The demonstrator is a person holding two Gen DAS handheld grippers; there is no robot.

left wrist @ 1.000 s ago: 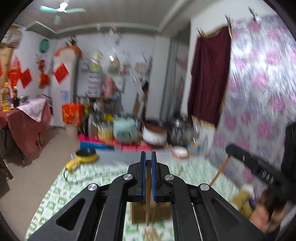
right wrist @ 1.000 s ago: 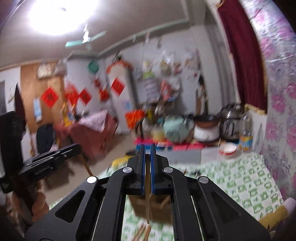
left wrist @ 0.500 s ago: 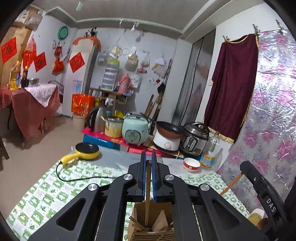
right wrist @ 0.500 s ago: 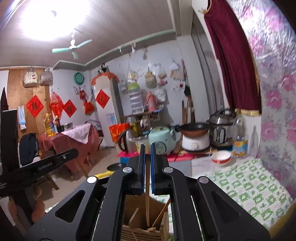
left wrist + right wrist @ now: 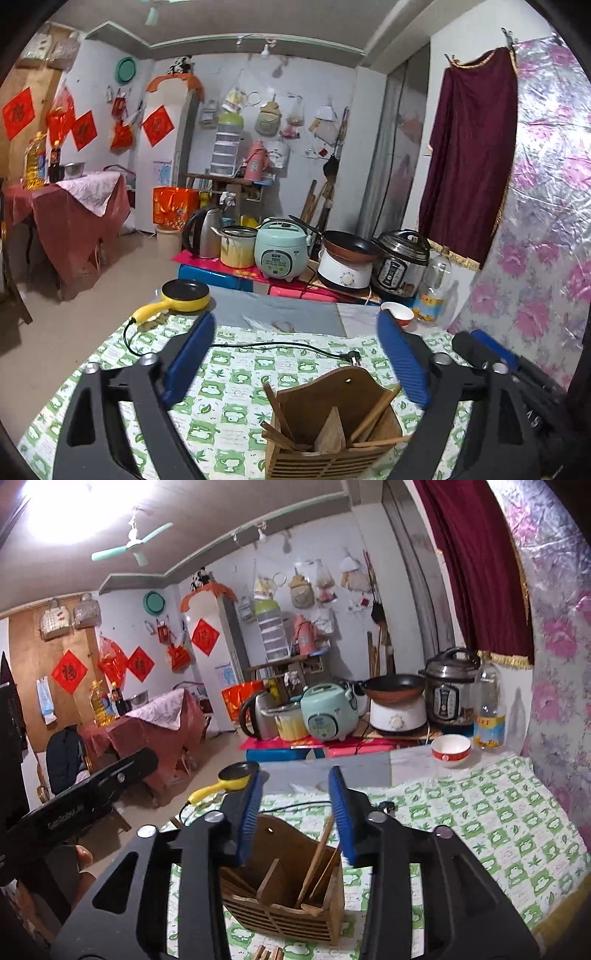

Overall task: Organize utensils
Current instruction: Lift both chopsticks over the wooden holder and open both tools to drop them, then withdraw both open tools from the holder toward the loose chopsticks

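Observation:
A wooden utensil holder (image 5: pixel 334 439) stands on the green-checked tablecloth (image 5: pixel 236 373), with several wooden chopsticks (image 5: pixel 373 411) leaning inside it. It also shows in the right wrist view (image 5: pixel 284 893) with its chopsticks (image 5: pixel 317 853). My left gripper (image 5: pixel 295 354) is open wide and empty just above the holder. My right gripper (image 5: pixel 295 808) is open and empty above the holder's back panel. More chopstick ends (image 5: pixel 267 953) lie on the cloth at the bottom edge of the right wrist view.
A yellow electric pan (image 5: pixel 183 293) with its black cord (image 5: pixel 266 345) lies at the table's far left. A red-and-white bowl (image 5: pixel 450 749) and a bottle (image 5: pixel 489 709) stand at the far right. Cookers (image 5: pixel 282 249) line the low shelf behind. The other gripper (image 5: pixel 85 797) is at left.
Both grippers were shut on a chopstick over the holder. Both have opened, and the chopsticks now rest inside the holder.

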